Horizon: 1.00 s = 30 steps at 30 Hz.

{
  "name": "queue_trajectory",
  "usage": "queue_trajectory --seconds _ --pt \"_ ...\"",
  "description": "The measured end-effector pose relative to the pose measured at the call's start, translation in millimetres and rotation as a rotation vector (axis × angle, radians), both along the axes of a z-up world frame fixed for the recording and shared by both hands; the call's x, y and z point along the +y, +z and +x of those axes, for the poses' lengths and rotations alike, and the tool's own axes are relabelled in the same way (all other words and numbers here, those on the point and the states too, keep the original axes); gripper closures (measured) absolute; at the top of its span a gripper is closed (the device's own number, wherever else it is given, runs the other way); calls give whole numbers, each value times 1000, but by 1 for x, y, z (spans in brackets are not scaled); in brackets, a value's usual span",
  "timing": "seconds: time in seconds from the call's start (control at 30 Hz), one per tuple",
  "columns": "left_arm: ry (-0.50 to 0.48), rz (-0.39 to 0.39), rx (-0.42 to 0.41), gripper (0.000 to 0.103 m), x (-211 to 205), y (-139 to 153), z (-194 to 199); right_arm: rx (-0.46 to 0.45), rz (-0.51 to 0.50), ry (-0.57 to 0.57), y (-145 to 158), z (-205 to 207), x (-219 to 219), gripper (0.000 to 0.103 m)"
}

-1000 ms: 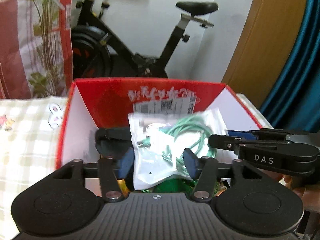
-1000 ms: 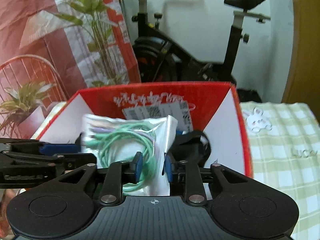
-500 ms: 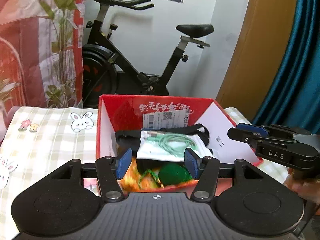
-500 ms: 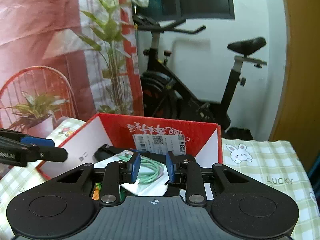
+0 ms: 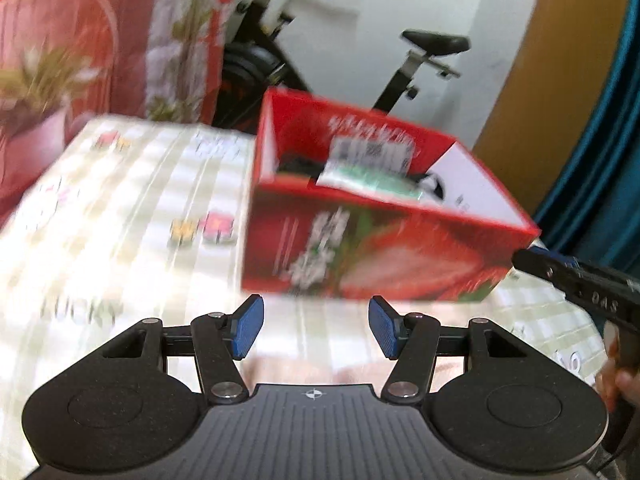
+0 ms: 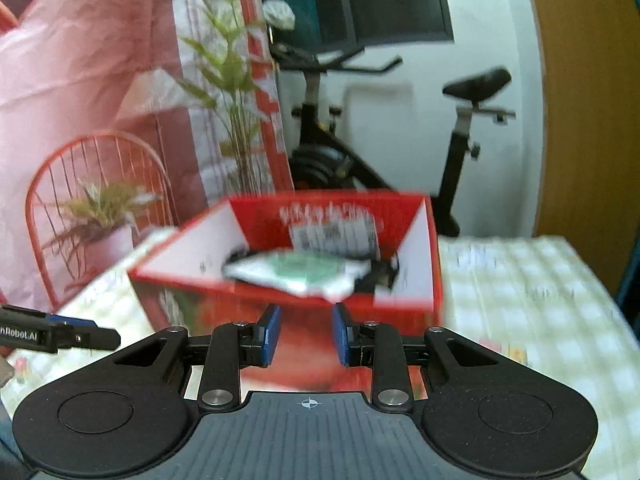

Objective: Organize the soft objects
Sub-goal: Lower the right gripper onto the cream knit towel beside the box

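Checked cloth [image 5: 120, 240] under red box [image 5: 360, 264], exercise bike [image 6: 400, 140], potted plant [image 6: 100, 216]

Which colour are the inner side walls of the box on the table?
White; the inner side walls of the red box show best in the right wrist view.

The checked cloth [image 5: 120, 240] on the surface carries the word "LUCKY", smeared but legible. "DAS" stands on the black arm of the right tongs [image 5: 592, 296], seen from the left wrist. The left tongs [image 6: 56, 334] show "nRobot.AI", cut off at the frame edge. White characters and a printed label on the red box [image 6: 400, 312] are too blurred to read.
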State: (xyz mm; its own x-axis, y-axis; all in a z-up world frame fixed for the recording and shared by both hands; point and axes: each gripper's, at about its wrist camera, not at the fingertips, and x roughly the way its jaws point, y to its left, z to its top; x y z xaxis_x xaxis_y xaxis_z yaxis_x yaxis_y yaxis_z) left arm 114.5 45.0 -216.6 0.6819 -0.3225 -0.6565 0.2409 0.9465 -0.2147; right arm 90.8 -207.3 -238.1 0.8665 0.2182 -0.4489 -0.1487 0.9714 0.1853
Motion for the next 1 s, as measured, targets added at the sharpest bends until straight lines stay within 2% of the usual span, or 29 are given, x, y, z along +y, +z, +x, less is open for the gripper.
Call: queue_trajectory --seconds 0.1,0.2,0.43,0.6,0.83,1.0 --pt "22 -3 34 42 3 -16 -8 41 -38 -1 -21 -10 5 74" --pt "59 33 29 43 4 -26 -14 68 -64 -2 -40 -18 9 74" --pt "61 10 104 43 8 -46 -14 136 -70 -10 -69 -18 12 74" --pt "64 -22 150 43 13 -61 -14 171 -69 2 -82 -14 9 74" --pt "66 -61 161 43 20 -68 -14 167 -54 -1 -87 -12 4 70" --pt "54 -54 155 43 18 -69 -12 163 -53 -1 -89 -11 3 68"
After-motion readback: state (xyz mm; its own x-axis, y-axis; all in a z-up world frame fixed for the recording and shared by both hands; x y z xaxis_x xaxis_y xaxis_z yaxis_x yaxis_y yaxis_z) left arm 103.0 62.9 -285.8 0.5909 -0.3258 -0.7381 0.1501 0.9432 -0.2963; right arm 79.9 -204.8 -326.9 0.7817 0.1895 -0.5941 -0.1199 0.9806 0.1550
